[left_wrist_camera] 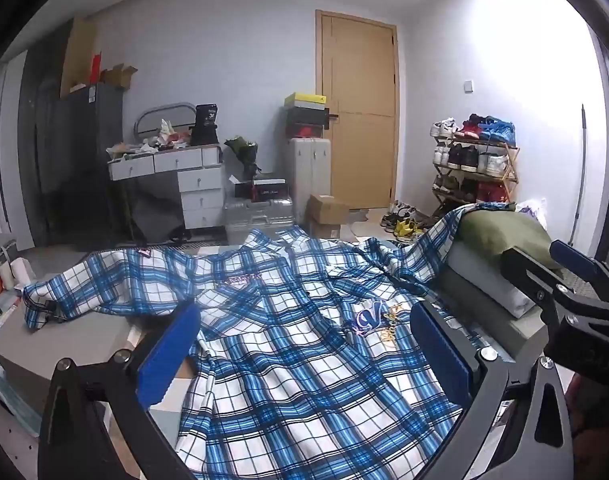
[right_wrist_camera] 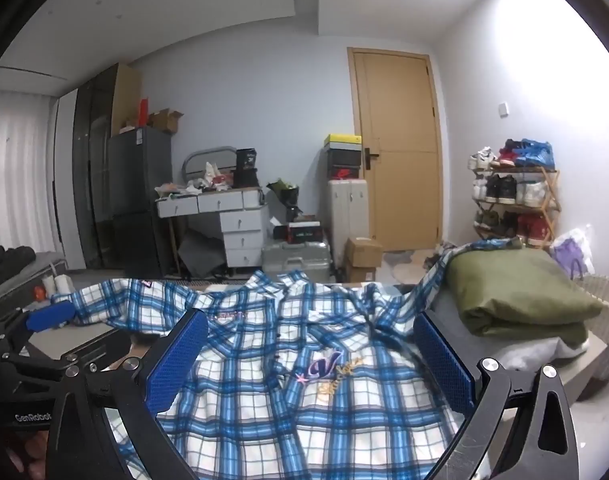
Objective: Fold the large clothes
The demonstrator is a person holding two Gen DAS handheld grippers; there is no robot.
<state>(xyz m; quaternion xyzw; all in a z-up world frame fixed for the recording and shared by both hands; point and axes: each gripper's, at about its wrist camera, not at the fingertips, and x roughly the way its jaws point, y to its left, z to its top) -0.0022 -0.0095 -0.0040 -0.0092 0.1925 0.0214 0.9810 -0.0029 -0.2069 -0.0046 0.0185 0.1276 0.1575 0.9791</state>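
Being held wide apart above the cloth are the blue pads of the left gripper (left_wrist_camera: 304, 352), and nothing is being pinched between them. The right gripper (right_wrist_camera: 310, 360) is being held the same way, pads far apart, with only air between them. Both are being pointed across a big blue and white checked shirt (left_wrist_camera: 296, 344) that is being kept spread out flat on the grey table (left_wrist_camera: 64, 344), front side up, with a purple and gold badge (right_wrist_camera: 324, 372) showing on its chest. One sleeve is being left stretched out to the left. The other sleeve is being draped up over a folded green cloth (right_wrist_camera: 516, 292) lying on the right. In the left wrist view, the right gripper is being seen at the right edge, near that green cloth. Farther back, a white desk with drawers (left_wrist_camera: 192, 184), a tan door (right_wrist_camera: 400, 148) and a rack of shoes (left_wrist_camera: 474, 160) are being shown against the wall.
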